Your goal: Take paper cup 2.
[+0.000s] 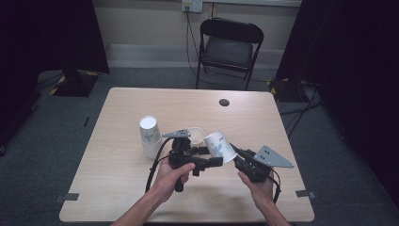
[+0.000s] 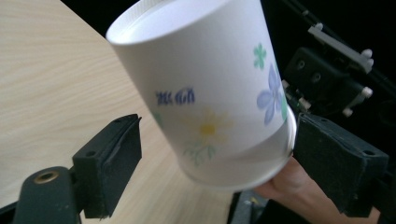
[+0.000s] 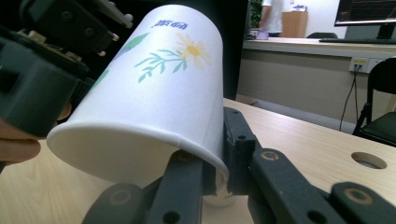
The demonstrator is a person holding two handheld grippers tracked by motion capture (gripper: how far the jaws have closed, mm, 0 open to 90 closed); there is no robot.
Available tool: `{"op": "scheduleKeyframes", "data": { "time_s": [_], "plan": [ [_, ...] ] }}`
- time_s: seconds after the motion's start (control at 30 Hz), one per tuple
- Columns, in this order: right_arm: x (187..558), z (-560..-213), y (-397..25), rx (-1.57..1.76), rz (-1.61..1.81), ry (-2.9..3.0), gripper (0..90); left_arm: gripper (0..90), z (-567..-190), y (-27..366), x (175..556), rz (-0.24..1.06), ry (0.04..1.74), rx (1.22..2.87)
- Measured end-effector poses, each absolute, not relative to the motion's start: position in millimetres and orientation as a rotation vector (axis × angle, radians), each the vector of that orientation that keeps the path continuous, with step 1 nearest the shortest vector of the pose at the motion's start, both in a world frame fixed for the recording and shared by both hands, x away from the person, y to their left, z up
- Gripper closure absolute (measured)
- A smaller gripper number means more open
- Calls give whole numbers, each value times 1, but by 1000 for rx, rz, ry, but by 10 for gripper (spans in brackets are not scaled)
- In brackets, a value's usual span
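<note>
A white paper cup [image 1: 218, 145] printed with flowers hangs tilted above the middle of the table, its base pointing up and left. My right gripper [image 1: 234, 151] is shut on the cup's rim; in the right gripper view the cup [image 3: 154, 93] has its wall pinched between the two jaws of the right gripper [image 3: 215, 144]. My left gripper [image 1: 212, 161] reaches in from the left just below the cup. In the left gripper view the cup [image 2: 205, 88] lies between the wide-apart jaws of the left gripper [image 2: 219, 140], with a gap at the left jaw.
A short stack of upturned paper cups [image 1: 149, 135] stands left of centre on the wooden table [image 1: 141, 197]. Another cup [image 1: 197, 135] sits mouth-up just behind the grippers. A cable hole [image 1: 224, 102] lies toward the far edge, and a black chair [image 1: 229, 47] stands beyond the table.
</note>
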State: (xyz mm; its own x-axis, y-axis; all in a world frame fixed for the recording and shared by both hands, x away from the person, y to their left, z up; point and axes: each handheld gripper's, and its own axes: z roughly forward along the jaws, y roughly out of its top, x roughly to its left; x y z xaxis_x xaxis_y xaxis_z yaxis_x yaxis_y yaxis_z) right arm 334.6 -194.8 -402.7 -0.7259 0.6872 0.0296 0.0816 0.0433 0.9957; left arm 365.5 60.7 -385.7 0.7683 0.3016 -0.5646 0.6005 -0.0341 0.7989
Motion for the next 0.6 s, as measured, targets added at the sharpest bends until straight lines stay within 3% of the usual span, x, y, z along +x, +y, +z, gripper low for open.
{"op": "scheduleKeyframes", "data": {
  "time_s": [0.17, 0.5, 0.6],
  "plan": [
    [339, -400, -200, 825, 1704, 1866, 850, 156, -386, 64, 365, -205, 725, 1656],
    [348, -396, -216, 1007, 1646, 1949, 848, 163, -383, 61, 360, 101, 613, 1689],
    [348, -395, -221, 1055, 1621, 1989, 850, 163, -384, 59, 358, 138, 597, 1722]
  ]
}}
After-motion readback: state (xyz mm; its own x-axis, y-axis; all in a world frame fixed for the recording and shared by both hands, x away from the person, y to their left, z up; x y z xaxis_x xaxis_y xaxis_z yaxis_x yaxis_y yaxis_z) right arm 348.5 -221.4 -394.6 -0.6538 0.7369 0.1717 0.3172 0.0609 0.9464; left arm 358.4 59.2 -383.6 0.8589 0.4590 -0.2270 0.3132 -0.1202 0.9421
